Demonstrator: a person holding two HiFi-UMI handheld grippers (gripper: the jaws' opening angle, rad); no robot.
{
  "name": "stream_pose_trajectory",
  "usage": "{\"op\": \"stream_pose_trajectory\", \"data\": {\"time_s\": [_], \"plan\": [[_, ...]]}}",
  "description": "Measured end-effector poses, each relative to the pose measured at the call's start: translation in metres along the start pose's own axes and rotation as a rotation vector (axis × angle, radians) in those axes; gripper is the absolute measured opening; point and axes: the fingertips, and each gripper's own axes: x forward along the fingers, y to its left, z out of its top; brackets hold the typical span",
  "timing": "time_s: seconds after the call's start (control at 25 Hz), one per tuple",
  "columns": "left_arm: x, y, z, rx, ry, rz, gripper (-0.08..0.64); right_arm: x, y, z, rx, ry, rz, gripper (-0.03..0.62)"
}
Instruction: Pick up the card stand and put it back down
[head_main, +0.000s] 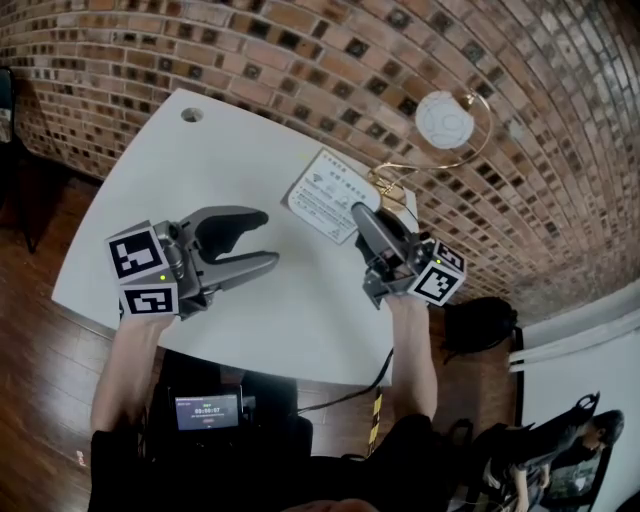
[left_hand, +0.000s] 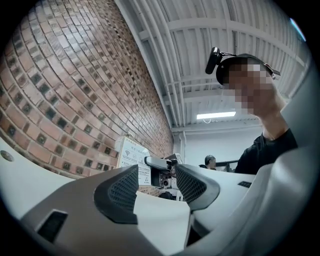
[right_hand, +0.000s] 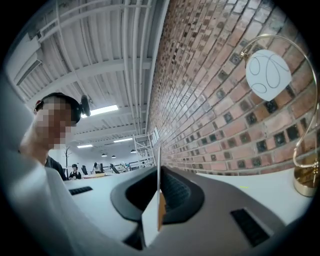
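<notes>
1. A white table (head_main: 200, 180) is set against a brick wall (head_main: 300, 40). A round hole (head_main: 191, 115) is cut near its far corner.
2. The card stand (head_main: 325, 195) is seen at the far right part of the table, close to the wall and just beside the foot of a gold lamp (head_main: 443, 120) with a white disc.
3. A Wi-Fi symbol is printed at the top of the card, with rows of small print below. That print is too small to be read.
4. The right gripper (head_main: 362, 218) is clamped on the near edge of the card stand. In the right gripper view the card stand (right_hand: 150, 220) is seen edge-on, pinched between the closed jaws of the right gripper (right_hand: 159, 192).
5. Whether the card stand is resting on the table or lifted off it cannot be told.
6. The left gripper (head_main: 268, 240) is held over the middle of the table, well apart from the card stand. Its jaws are spread, and nothing is gripped.
7. In the left gripper view, the card stand (left_hand: 131, 159) is seen beyond the parted jaws of the left gripper (left_hand: 156, 182).
8. A cube (head_main: 143, 268) with black-and-white square markers is carried on each gripper.
9. A small screen (head_main: 207, 410) is lit below the table edge. Its digits cannot be read.
</notes>
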Motion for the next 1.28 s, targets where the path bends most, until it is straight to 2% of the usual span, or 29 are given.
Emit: {"op": "stream_pose_trajectory", "data": {"time_s": [0.16, 0.68, 0.92, 1.12, 1.28], "plan": [[0.005, 0.008, -0.002, -0.002, 0.018, -0.007, 0.224, 0.003, -0.012, -0.002, 0.031, 0.001, 0.017, 0.025], [0.025, 0.028, -0.004, 0.019, 0.080, -0.044, 0.224, 0.023, -0.048, 0.006, 0.002, 0.014, 0.043, 0.025], [0.036, 0.039, -0.009, 0.009, 0.112, -0.054, 0.224, 0.032, -0.066, 0.011, -0.043, 0.032, 0.053, 0.025], [0.045, 0.055, -0.012, -0.015, 0.136, -0.050, 0.224, 0.035, -0.086, 0.006, -0.016, 0.042, 0.058, 0.023], [0.052, 0.068, -0.014, -0.035, 0.145, -0.053, 0.224, 0.038, -0.097, 0.007, -0.031, 0.047, 0.053, 0.024]]}}
